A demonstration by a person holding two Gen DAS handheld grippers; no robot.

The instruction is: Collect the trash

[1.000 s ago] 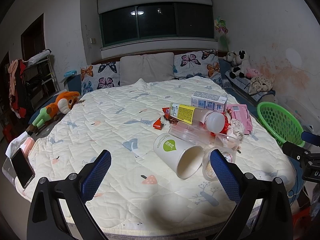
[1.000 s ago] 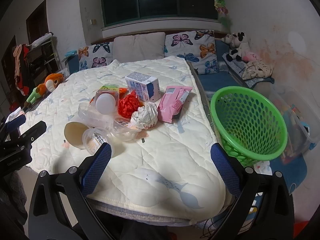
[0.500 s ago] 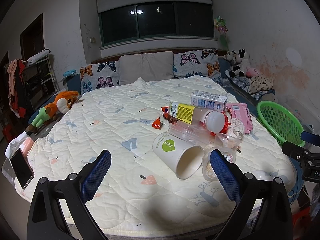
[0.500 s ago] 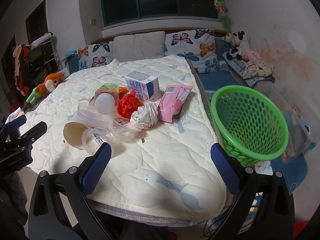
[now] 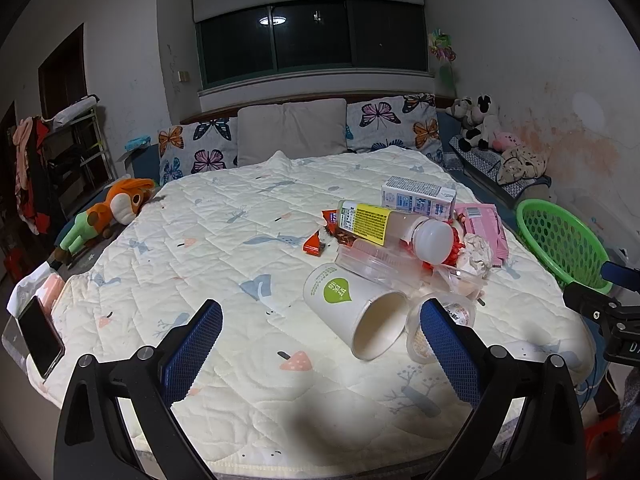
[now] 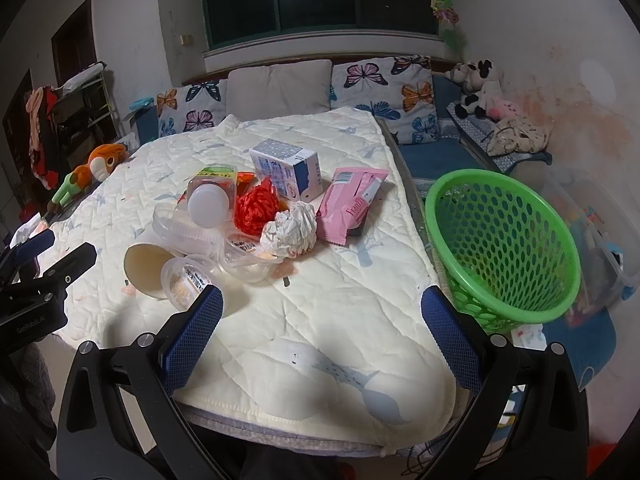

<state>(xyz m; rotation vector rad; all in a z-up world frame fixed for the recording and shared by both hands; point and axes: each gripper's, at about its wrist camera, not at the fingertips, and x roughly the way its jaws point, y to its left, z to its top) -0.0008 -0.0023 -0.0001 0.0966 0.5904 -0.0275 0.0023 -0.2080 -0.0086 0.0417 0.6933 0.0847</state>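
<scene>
A heap of trash lies on the quilted bed (image 5: 224, 248): a tipped paper cup (image 5: 354, 314), a bottle with a yellow label (image 5: 384, 226), a milk carton (image 6: 288, 168), a pink wrapper (image 6: 354, 200), a crumpled white paper (image 6: 290, 230), a red net (image 6: 256, 206) and clear plastic tubs (image 6: 188, 280). A green basket (image 6: 504, 240) stands off the bed's right edge. My left gripper (image 5: 320, 344) is open and empty, near the front edge, short of the cup. My right gripper (image 6: 322, 332) is open and empty, over the bed's front right corner.
An orange plush toy (image 5: 108, 212) lies at the bed's left edge, and a phone (image 5: 38, 336) at the front left corner. Butterfly pillows (image 5: 400, 124) line the far end. Plush toys (image 6: 480, 92) and a clear bin (image 6: 592, 240) sit at the right wall.
Both views shifted only slightly; the right gripper edged a little forward over the bed. Nothing was taken hold of or moved.
</scene>
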